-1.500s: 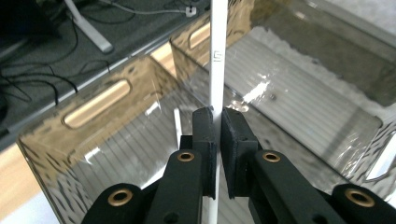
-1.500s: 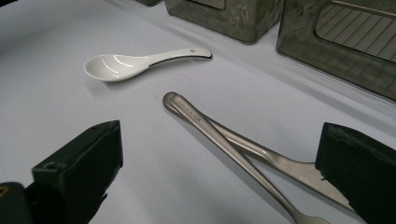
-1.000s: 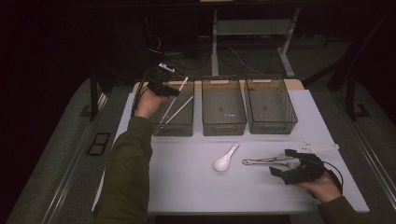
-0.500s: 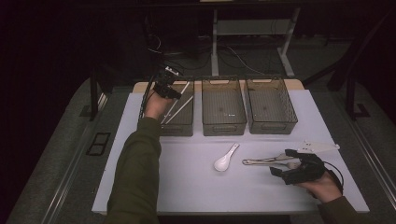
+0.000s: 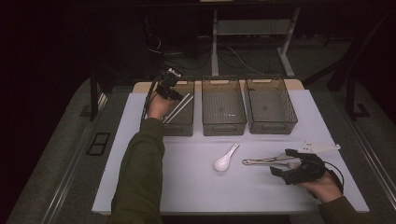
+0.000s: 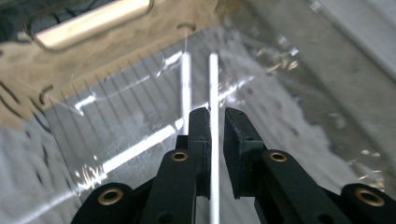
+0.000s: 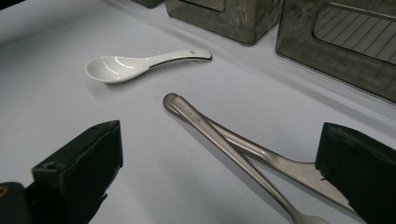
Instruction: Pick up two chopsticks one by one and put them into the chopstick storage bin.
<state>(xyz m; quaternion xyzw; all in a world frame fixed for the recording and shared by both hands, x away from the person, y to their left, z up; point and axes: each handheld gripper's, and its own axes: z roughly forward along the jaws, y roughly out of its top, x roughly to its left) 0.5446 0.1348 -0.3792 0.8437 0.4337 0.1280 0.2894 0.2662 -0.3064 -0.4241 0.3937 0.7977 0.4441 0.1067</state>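
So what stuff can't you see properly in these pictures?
- Metal cutlery: right gripper view, its working ends run off the bottom edge and behind the right tongs, so fork or knife is unclear.
- Chopsticks: left gripper view, the near ends sit behind the left tongs; whether these pinch one stick cannot be told.
- White flat piece: high view, too small to name.
- Room behind the table: high view, too dark.

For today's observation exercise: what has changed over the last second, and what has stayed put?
The left gripper moved right over the left bin, above the chopsticks, jaws slightly apart. The right gripper, white spoon and metal cutlery stayed put.
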